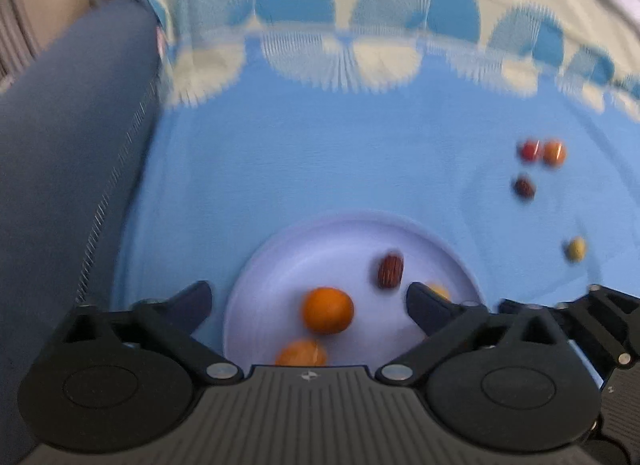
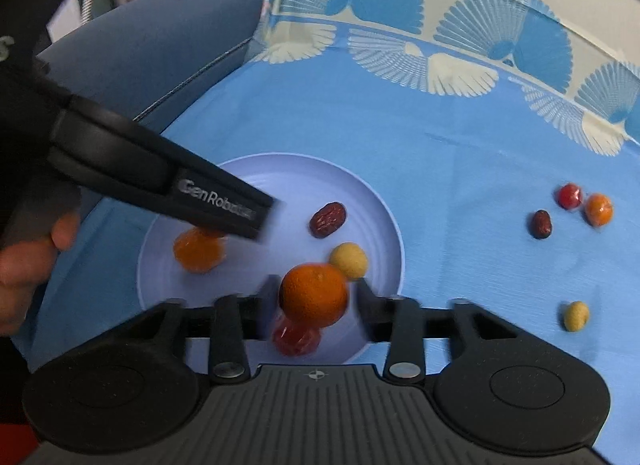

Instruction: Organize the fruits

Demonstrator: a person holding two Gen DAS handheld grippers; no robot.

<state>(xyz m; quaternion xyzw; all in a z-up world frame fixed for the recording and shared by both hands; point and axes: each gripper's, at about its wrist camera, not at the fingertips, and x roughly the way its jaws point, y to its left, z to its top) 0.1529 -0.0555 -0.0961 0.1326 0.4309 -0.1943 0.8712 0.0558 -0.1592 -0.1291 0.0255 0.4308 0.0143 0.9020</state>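
A pale lilac plate sits on the blue cloth. It holds a round orange, a wrapped orange fruit, a red date, a yellow fruit and a wrapped red fruit. My right gripper is open, its fingers either side of the round orange, not touching it. My left gripper is open above the plate, over the round orange. The left gripper's body crosses the right wrist view.
Loose fruits lie on the cloth to the right: a red wrapped one, an orange wrapped one, a dark date and a yellow one. A blue-grey cushioned edge runs along the left.
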